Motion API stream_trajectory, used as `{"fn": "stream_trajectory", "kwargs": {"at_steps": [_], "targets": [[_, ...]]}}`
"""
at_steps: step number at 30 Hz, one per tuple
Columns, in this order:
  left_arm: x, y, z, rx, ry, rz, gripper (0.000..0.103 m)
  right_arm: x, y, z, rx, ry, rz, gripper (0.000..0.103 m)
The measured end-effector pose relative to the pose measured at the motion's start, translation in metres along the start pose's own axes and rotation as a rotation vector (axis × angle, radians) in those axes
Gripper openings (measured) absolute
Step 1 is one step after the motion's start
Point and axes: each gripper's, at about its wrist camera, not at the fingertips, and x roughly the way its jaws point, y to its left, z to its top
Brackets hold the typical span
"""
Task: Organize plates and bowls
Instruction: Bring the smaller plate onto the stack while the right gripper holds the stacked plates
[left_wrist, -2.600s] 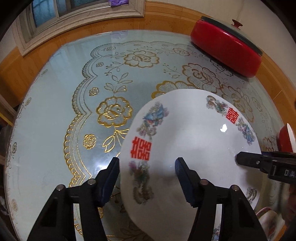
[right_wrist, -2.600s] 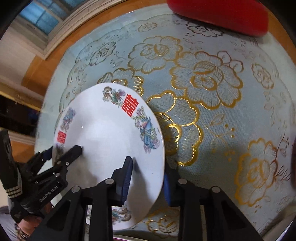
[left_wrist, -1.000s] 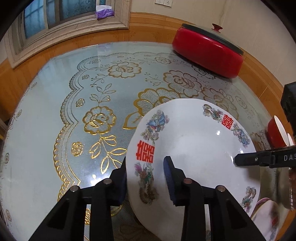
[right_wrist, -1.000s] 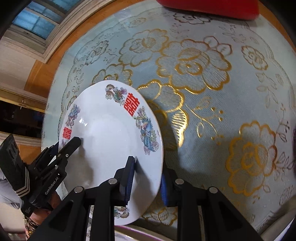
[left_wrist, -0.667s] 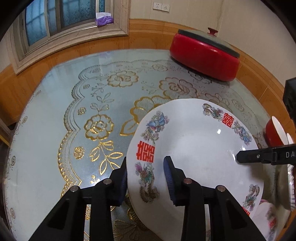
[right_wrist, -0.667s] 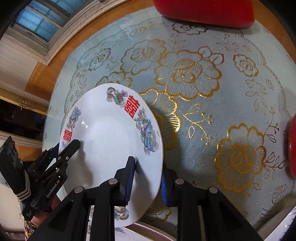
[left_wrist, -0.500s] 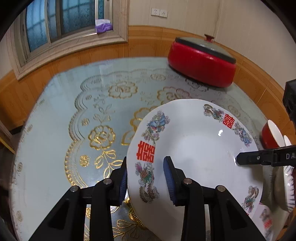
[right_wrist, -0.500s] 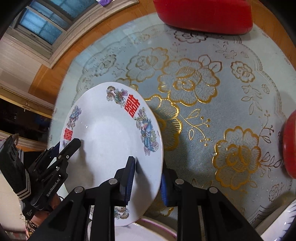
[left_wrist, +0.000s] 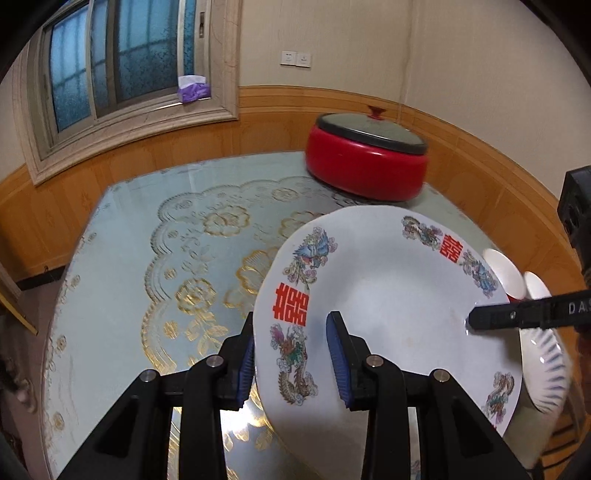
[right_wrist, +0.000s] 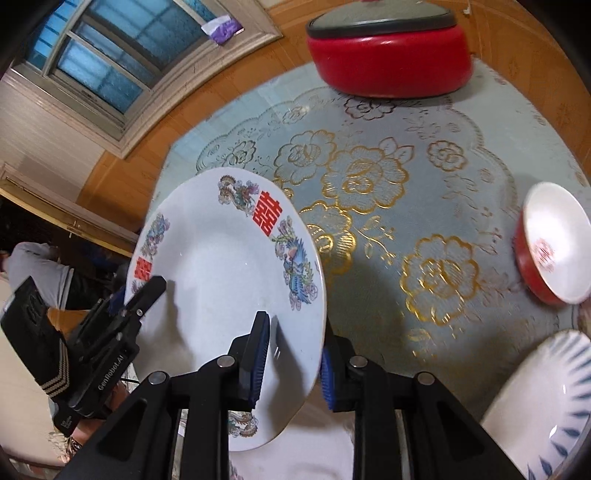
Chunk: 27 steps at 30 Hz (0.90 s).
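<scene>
A white plate (left_wrist: 388, 314) with red characters and bird and dragon prints hangs tilted above the table, carried by both grippers. My left gripper (left_wrist: 291, 347) is shut on its left rim, blue pads on either face. In the same view a finger of the right gripper (left_wrist: 517, 317) reaches in from the right onto the plate's far rim. In the right wrist view the plate (right_wrist: 221, 266) fills the left half. My right gripper (right_wrist: 291, 354) is shut on its near right rim, and the left gripper (right_wrist: 144, 295) grips the opposite rim.
A red lidded pot (left_wrist: 365, 162) stands at the table's far edge. A red bowl (right_wrist: 550, 251) with a white inside and a blue-patterned white plate (right_wrist: 546, 406) sit at the right. The glass-topped table (left_wrist: 147, 258) has a gold flower cloth. A person (right_wrist: 33, 266) is at the far left.
Both grippers have risen with the plate held between them. The table has dropped away, the wall and window now show, and the red bowl and blue-patterned plate have come into view.
</scene>
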Motion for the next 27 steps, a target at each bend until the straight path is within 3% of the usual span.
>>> {"fn": "stream_trajectory", "kwargs": {"at_steps": [7, 13, 27], "targets": [[-0.019, -0.022, -0.047, -0.012, 0.053, -0.039, 0.036, -0.026, -0.009, -0.053, -0.004, -0.01, -0.022, 0.024], [-0.025, -0.036, -0.087, -0.021, 0.112, -0.048, 0.037, -0.024, -0.025, -0.088, 0.047, 0.013, -0.016, 0.024], [-0.032, -0.047, -0.136, 0.037, 0.182, 0.029, 0.037, 0.007, -0.035, -0.128, 0.065, 0.083, -0.04, 0.024]]}}
